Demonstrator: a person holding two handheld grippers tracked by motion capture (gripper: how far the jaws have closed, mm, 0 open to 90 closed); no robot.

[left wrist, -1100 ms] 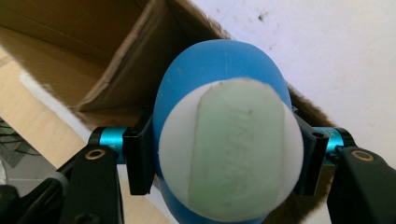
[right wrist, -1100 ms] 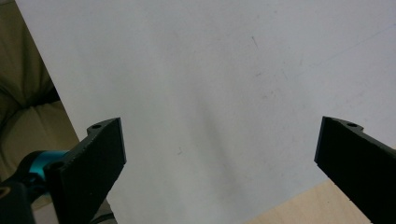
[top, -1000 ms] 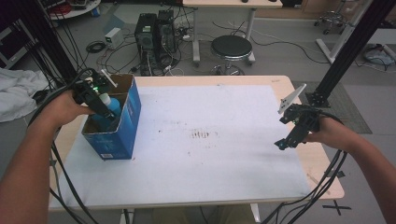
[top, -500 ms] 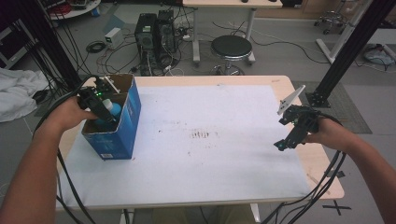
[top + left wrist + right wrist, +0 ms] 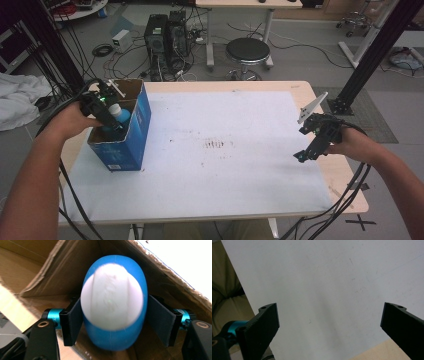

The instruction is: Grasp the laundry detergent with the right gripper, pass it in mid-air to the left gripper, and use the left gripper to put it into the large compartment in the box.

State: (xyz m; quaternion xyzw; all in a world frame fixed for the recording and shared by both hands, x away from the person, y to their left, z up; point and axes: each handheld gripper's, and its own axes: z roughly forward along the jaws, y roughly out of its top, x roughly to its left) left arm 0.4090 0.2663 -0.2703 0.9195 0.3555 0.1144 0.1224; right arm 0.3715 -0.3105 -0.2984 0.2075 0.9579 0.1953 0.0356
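Left gripper (image 5: 111,125) has lifted the bottle (image 5: 120,114) (cap up) clamped; right gripper (image 5: 311,148) wide

Box (image 5: 122,135) on bench (image 5: 225,170), left side; bottle (image 5: 119,116) inside it w/ left gripper (image 5: 111,125). Right gripper (image 5: 312,145) near bench's right edge.

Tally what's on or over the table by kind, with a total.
Blue cardboard box: 1
Blue bottle with white cap, inside the box: 1
Handheld grippers: 2, left gripper and right gripper
White sheet covering the tabletop: 1
Total: 5
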